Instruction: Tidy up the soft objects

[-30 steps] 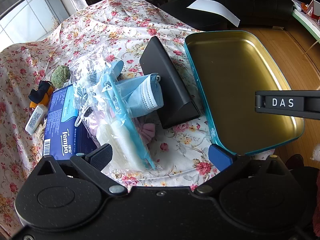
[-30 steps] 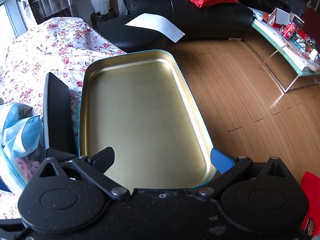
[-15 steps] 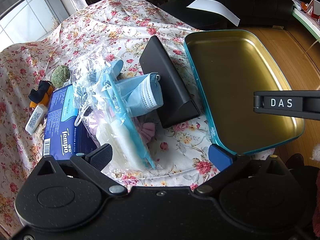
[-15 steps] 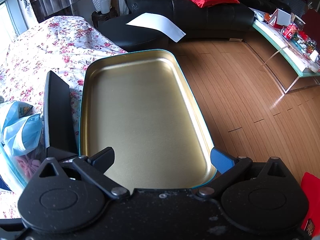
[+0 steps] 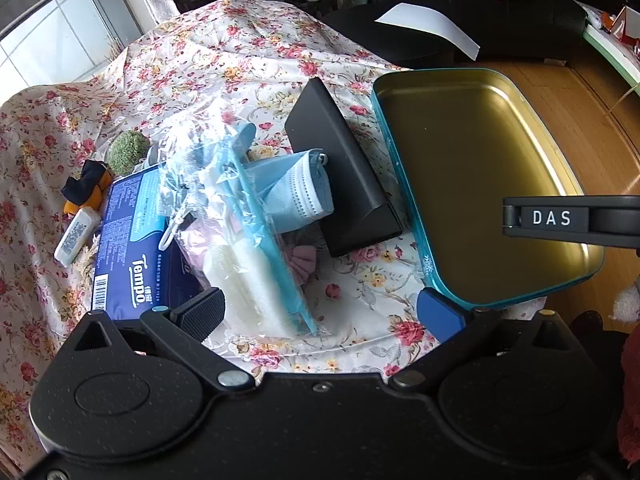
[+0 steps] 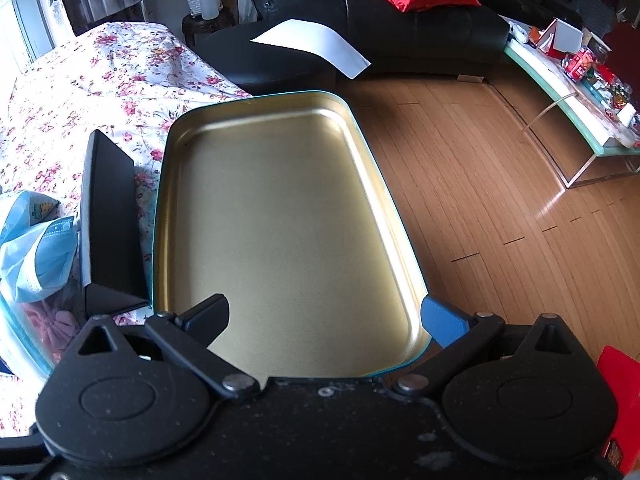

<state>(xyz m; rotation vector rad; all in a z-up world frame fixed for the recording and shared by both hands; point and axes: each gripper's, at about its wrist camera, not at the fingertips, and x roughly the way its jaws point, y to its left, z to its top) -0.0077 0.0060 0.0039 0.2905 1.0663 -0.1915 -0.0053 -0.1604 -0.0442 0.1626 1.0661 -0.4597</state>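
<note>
The left gripper [image 5: 320, 310] hangs with fingers spread wide above the clear plastic bag of soft items [image 5: 240, 236], beside a pale blue face mask [image 5: 298, 192]. Only this view shows the dark blue tissue pack [image 5: 128, 248]. The right gripper [image 6: 324, 320], equally wide and empty, hovers over the teal-rimmed gold metal tray [image 6: 280, 216]; its view adds wooden floor [image 6: 500, 200].

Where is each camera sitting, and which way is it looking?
Left wrist view: on the left gripper, looking forward and down at a flowered tablecloth with a clear plastic bag of soft things and a dark blue Tempo tissue pack; its own open fingers show, plus the right gripper's arm marked DAS.
Right wrist view: on the right gripper, looking down into the gold metal tray with a teal rim, wooden floor beyond; its open fingers show.
Both share the tray, the black wedge-shaped case and the light blue face mask.
</note>
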